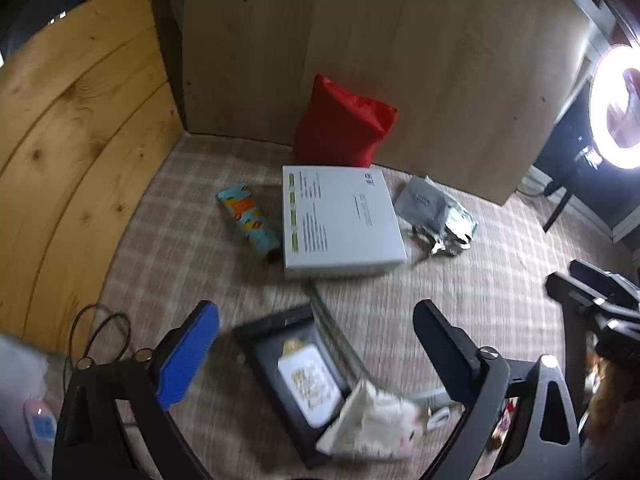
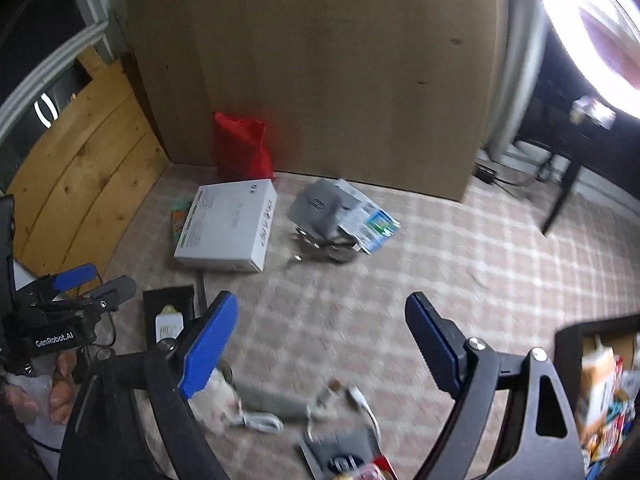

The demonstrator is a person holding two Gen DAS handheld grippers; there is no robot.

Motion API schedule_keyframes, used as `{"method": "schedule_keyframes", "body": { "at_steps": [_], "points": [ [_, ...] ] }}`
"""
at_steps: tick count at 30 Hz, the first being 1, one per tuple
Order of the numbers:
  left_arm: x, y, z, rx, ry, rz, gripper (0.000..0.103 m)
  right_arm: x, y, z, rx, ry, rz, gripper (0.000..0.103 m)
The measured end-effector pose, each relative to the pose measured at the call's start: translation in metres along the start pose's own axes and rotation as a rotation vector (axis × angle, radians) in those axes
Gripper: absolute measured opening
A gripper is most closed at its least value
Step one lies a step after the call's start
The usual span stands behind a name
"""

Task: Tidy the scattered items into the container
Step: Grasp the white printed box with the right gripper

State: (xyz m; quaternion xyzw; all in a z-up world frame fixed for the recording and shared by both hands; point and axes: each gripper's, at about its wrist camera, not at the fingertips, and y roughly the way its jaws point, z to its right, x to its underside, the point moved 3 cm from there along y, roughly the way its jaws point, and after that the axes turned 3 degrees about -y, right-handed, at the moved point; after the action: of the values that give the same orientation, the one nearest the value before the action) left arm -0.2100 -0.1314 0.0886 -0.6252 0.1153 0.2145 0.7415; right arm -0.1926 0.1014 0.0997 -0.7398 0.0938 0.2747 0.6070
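Scattered items, among them a white box, a red pouch and a black tray, are spread on the checked carpet. Left tool and right tool are held released, nothing gripped.

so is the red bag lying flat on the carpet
No, the red bag stands upright against the wooden panel, behind the white box.

Each gripper is built of black angular arms fastened with silver screws, its fingers faced with blue pads; "GenRobot.AI" is printed in white on the left gripper.
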Motion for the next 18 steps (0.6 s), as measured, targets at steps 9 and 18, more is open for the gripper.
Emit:
{"method": "schedule_keyframes", "body": {
  "at_steps": [9, 18],
  "points": [
    [-0.04, 0.067, -0.005, 0.057, -0.069, -0.101, 0.073, -0.046, 0.094, -0.025, -0.083, 0.038, -0.151, 0.062],
    [-0.055, 0.104, -0.011, 0.057, -0.076, -0.143, 0.071, -0.067, 0.156, -0.028, -0.143, 0.115, -0.242, 0.055]
  ]
}}
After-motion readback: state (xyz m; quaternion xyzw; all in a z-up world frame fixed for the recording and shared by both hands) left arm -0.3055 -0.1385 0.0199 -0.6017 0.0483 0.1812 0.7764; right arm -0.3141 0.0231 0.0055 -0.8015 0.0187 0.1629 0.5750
